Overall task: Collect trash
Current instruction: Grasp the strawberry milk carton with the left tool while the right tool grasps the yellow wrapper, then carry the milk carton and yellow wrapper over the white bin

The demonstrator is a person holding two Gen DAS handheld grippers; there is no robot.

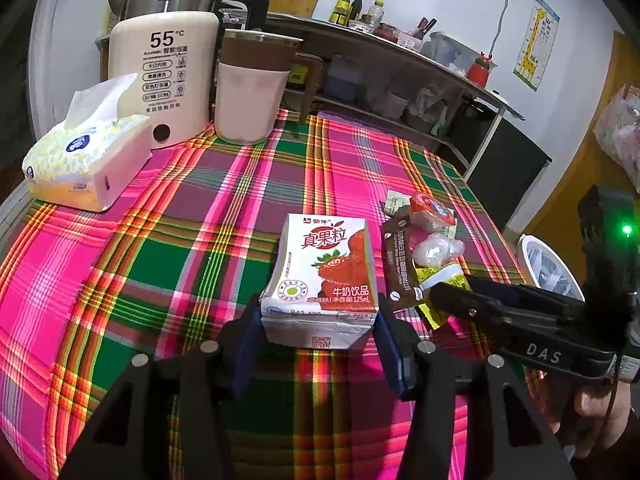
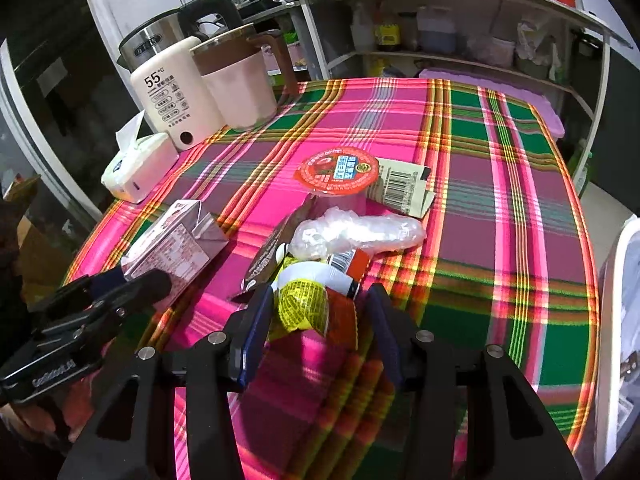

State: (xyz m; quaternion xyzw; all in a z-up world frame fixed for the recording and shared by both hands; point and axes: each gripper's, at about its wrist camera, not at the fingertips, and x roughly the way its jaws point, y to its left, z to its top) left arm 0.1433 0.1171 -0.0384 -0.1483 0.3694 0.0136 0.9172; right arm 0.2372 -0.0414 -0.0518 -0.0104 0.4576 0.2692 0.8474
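Left wrist view: left gripper (image 1: 318, 328) pads pinching strawberry milk carton (image 1: 324, 276) at its near base, upright on plaid tablecloth (image 1: 192, 216). Right wrist view: right gripper (image 2: 318, 320) jaws spread around yellow wrapper (image 2: 300, 304), pad contact unclear. Just beyond: brown sachet (image 2: 268, 256), clear plastic wad (image 2: 356, 232), red-lidded cup (image 2: 336, 172). Far left: tissue pack (image 1: 84, 160), kettle (image 1: 164, 80), mug (image 1: 252, 92). White bin (image 1: 548, 264) right.

My strawberry milk carton (image 1: 320, 280) stands upright on the plaid cloth, white and red. Just beside it lies a heap: brown sachet (image 1: 396, 264), crumpled clear plastic (image 2: 356, 234), red-lidded cup (image 2: 336, 170) (tipped over), yellow wrapper (image 2: 300, 304).
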